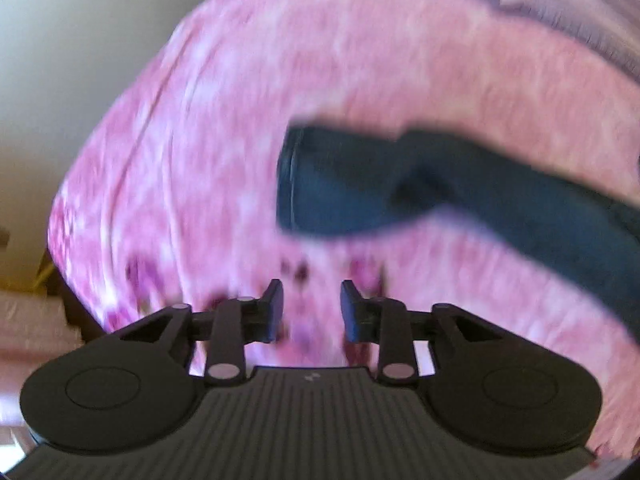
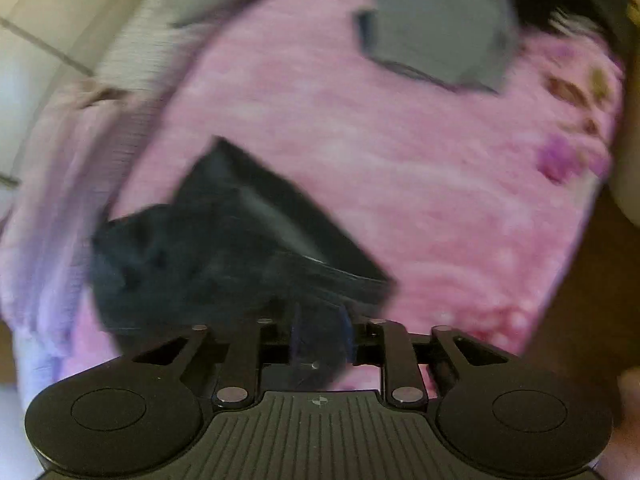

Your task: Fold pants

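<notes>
Dark blue pants (image 1: pixel 460 192) lie across a pink flowered bedspread (image 1: pixel 240 120), running from the middle of the left wrist view off to the right. My left gripper (image 1: pixel 311 308) hovers open over bare bedspread, short of the pants, with nothing between its fingers. In the right wrist view the pants (image 2: pixel 224 248) are bunched and lifted, and my right gripper (image 2: pixel 320 334) is shut on their dark fabric, which hides the fingertips. Both views are motion-blurred.
A folded grey garment (image 2: pixel 440 28) lies at the far side of the bedspread (image 2: pixel 400 160). Pale lilac striped bedding (image 2: pixel 60 200) lies along the left. The bed's edge drops to a pale wall (image 1: pixel 60 60) on the left.
</notes>
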{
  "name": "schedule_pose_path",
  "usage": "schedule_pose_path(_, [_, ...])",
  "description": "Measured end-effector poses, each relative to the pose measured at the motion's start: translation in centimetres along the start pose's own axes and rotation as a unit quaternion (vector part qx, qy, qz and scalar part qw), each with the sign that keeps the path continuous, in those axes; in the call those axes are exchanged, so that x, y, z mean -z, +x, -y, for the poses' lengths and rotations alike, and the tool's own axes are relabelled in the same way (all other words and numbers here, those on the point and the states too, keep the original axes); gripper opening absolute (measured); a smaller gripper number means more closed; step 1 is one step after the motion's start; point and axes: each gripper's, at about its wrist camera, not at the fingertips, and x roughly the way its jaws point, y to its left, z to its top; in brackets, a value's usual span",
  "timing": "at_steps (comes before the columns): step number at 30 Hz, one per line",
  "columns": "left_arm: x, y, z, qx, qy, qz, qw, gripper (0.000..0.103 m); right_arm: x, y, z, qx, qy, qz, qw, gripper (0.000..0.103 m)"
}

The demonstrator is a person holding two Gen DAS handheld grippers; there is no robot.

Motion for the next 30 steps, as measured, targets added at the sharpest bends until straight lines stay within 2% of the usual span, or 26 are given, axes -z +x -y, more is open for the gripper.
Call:
schedule_pose_path(2, [1.3, 0.3, 0.1, 0.014, -0.019, -0.005, 0.9997, 0.034, 0.8, 0.9, 2.0, -0.003, 0.014, -0.005, 1.000, 0.047])
schedule_pose_path(3, [1.7, 0.4, 0.5, 0.022, -0.027, -0.004, 0.9994, 0.036, 1.1, 1.3, 2.4, -0.007, 0.019, -0.005, 1.000, 0.049])
schedule_pose_path(4, [2.1, 0.4, 0.5, 0.029, -0.034, 0.000, 0.9990, 0.037, 0.4, 1.7, 1.8, -0.016, 0.024, -0.006, 1.000, 0.051])
schedule_pose_path(8, [2.5, 0.8, 1.0, 0.059, -0.067, 0.018, 0.9958, 0.042, 1.0, 4.8, 1.2, -0.051, 0.048, -0.026, 0.997, 0.052])
schedule_pose_path(10, [1.7, 1.1, 1.1, 0.068, -0.081, 0.023, 0.9941, 0.050, 1.6, 5.9, 1.1, -0.051, 0.055, -0.031, 0.997, 0.052])
schedule_pose_path(13, [0.3, 2.4, 0.5, 0.079, -0.110, 0.031, 0.9904, 0.051, 2.1, 8.2, 1.0, -0.044, 0.064, -0.030, 0.997, 0.052])
schedule_pose_path(18, [-1.2, 5.1, -2.0, 0.108, -0.214, 0.038, 0.9702, 0.050, 3.2, 10.4, 1.8, -0.043, 0.102, -0.014, 0.994, 0.052])
schedule_pose_path(22, [-3.3, 6.0, -4.1, 0.101, -0.269, 0.067, 0.9555, 0.050, 3.7, 11.0, 2.1, -0.034, 0.109, -0.003, 0.993, 0.052])
schedule_pose_path(26, [-6.3, 7.7, -6.0, 0.079, -0.258, 0.078, 0.9598, 0.051, 4.0, 11.2, 2.2, -0.031, 0.115, 0.005, 0.993, 0.052])
schedule_pose_path(30, [-9.0, 10.8, -6.3, 0.095, -0.225, 0.045, 0.9685, 0.054, 4.2, 11.4, 2.1, -0.034, 0.124, 0.013, 0.992, 0.052])
